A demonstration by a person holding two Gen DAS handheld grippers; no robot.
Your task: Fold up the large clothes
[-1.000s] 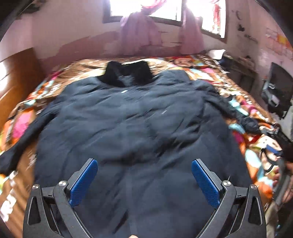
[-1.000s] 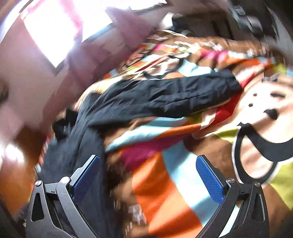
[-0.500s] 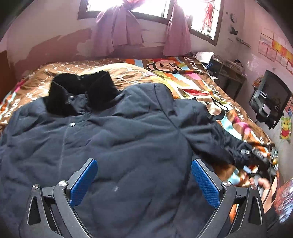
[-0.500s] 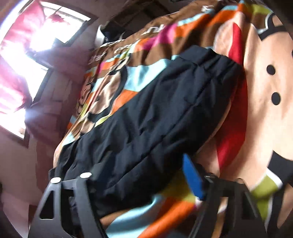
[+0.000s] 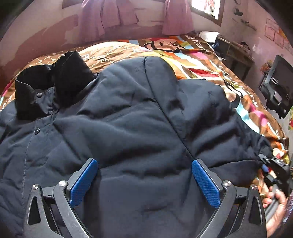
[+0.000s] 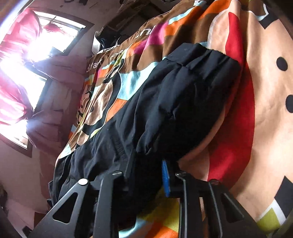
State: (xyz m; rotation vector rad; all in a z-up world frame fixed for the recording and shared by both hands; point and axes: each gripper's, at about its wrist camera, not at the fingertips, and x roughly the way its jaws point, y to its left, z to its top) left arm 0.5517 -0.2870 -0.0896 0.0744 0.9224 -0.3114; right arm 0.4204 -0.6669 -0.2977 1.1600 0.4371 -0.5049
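A large dark navy padded coat [image 5: 128,128] lies spread front-up on the bed, its black fur collar [image 5: 55,86] at the far left. My left gripper [image 5: 144,181] is open, low over the coat's chest, holding nothing. The coat's right sleeve [image 6: 174,106] stretches over the bedspread. My right gripper [image 6: 146,175] is shut on the sleeve near its cuff end; it also shows at the right edge of the left wrist view [image 5: 274,164], with the hand holding it.
A colourful cartoon-monkey bedspread [image 5: 201,60] covers the bed. Pink curtains [image 5: 109,16] and a window are on the far wall. A dark desk with clutter [image 5: 236,49] and a black chair [image 5: 278,86] stand to the right of the bed.
My right gripper closed from wide open onto the sleeve. My left gripper moved forward and right, lower over the coat's chest.
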